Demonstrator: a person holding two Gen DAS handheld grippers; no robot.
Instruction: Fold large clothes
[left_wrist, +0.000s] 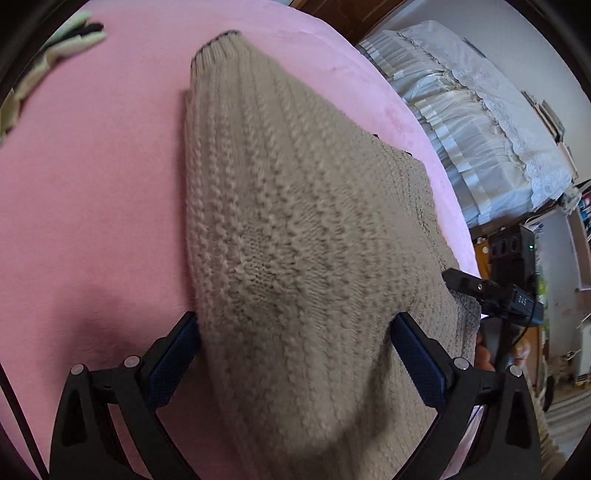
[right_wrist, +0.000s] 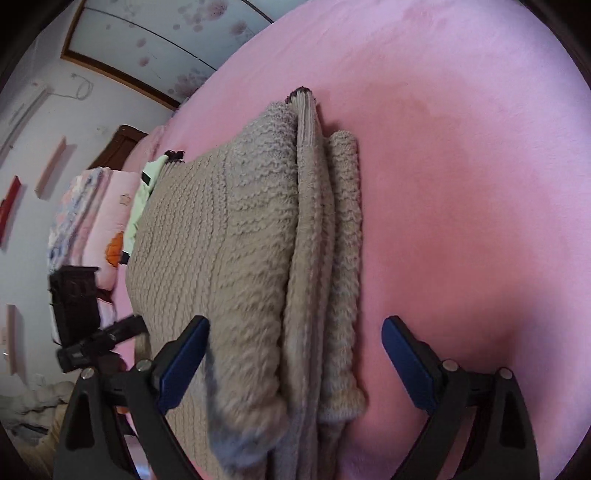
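A beige cable-knit sweater (left_wrist: 280, 206) lies folded on the pink bed sheet (left_wrist: 92, 184). One cuffed sleeve end points away from me. My left gripper (left_wrist: 295, 321) stands open just over its near part, and the knit fills the gap between the blue pads (left_wrist: 173, 358). In the right wrist view the sweater (right_wrist: 221, 240) shows its stacked folded edge. My right gripper (right_wrist: 295, 321) is open over that edge, with one finger above the knit and the other above bare sheet (right_wrist: 461, 221). Each view catches the other gripper at the side: the right gripper (left_wrist: 491, 295) and the left gripper (right_wrist: 92, 339).
A pale green and white garment (left_wrist: 62, 48) lies at the sheet's far left corner. White ruffled bedding (left_wrist: 480, 122) is piled beyond the right edge. Folded pink blankets (right_wrist: 92, 214) and a light green cloth (right_wrist: 144, 199) sit past the sweater, against a wall.
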